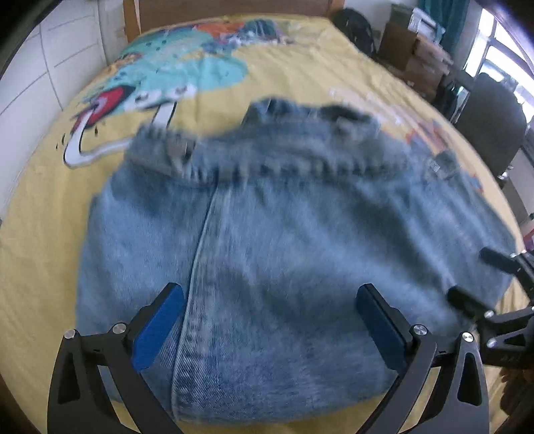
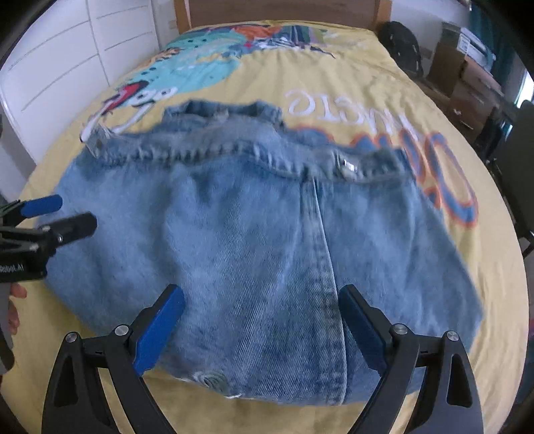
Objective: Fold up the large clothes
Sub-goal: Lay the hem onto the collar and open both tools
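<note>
Denim jeans (image 1: 283,253) lie folded on the yellow bedsheet (image 1: 40,233); I hold left gripper (image 1: 270,320) and right gripper (image 2: 262,317) spread, empty, poised near the fold.

Home bedroom: wooden-framed bed (image 2: 280,11), cartoon bedspread (image 2: 350,83), white wardrobe (image 2: 66,56).

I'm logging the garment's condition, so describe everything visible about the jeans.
The jeans are light-blue washed denim, folded into a broad bundle lying flat on the yellow printed bedspread. The waistband with belt loops lies on the far side, a metal button near its left end. A stitched seam runs toward the cameras, and a frayed rip shows at the near edge. Both the left gripper and right gripper are open above the denim, gripping nothing.
</note>
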A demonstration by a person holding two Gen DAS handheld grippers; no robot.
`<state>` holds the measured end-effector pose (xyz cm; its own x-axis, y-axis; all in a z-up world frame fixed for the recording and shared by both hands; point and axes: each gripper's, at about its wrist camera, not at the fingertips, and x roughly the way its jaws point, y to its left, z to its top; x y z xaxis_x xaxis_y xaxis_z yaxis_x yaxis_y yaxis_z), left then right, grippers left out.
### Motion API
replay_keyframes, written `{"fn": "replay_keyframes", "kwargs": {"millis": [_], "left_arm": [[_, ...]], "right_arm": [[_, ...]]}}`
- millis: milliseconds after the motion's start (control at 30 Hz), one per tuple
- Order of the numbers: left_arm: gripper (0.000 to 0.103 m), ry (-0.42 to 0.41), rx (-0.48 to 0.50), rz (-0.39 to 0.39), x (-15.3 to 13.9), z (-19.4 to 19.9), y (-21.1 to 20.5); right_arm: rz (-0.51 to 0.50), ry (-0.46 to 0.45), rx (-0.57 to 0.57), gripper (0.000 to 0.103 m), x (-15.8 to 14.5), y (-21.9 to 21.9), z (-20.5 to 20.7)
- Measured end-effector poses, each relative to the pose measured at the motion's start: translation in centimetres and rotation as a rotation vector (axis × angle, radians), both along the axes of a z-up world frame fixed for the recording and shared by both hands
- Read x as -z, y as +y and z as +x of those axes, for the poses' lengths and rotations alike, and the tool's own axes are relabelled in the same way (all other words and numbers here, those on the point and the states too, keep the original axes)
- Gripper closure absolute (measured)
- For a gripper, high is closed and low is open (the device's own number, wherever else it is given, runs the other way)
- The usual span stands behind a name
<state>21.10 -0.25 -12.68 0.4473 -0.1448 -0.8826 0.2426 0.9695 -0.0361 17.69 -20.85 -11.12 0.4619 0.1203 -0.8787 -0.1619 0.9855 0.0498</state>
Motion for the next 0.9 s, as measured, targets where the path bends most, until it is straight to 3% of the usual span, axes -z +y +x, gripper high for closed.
{"fn": "replay_keyframes", "kwargs": {"millis": [133, 333, 467, 567, 600, 900], "left_arm": [[0.001, -0.009, -0.025, 0.04, 1.2, -0.2, 1.2], [0.001, -0.008, -0.041, 0.0, 1.2, -0.3, 3.8], [0.001, -0.033, -0.043, 0.009, 1.0, -0.9, 4.5], [0.001, -0.017, -0.046, -0.025, 1.5, -1.3, 5.1], [0.001, -0.015, -0.045, -0.037, 1.5, -1.3, 5.3], [0.001, -0.028, -0.023, -0.044, 1.5, -1.9, 5.4]], "right_arm": [[-0.024, -0.013, 0.022, 0.009, 0.5, -1.0, -0.2], [-0.038, 0.002, 0.131, 0.009, 0.8, -5.5, -0.1], [-0.015, -0.001, 0.141, 0.008, 1.1, -7.3, -0.5], [-0.011, 0.005, 0.144, 0.007, 1.7, -7.5, -0.5], [-0.014, 0.005, 0.147, 0.001, 1.8, -7.5, -0.6], [0.003, 0.002, 0.168, 0.001, 2.5, -7.4, -0.7]]}}
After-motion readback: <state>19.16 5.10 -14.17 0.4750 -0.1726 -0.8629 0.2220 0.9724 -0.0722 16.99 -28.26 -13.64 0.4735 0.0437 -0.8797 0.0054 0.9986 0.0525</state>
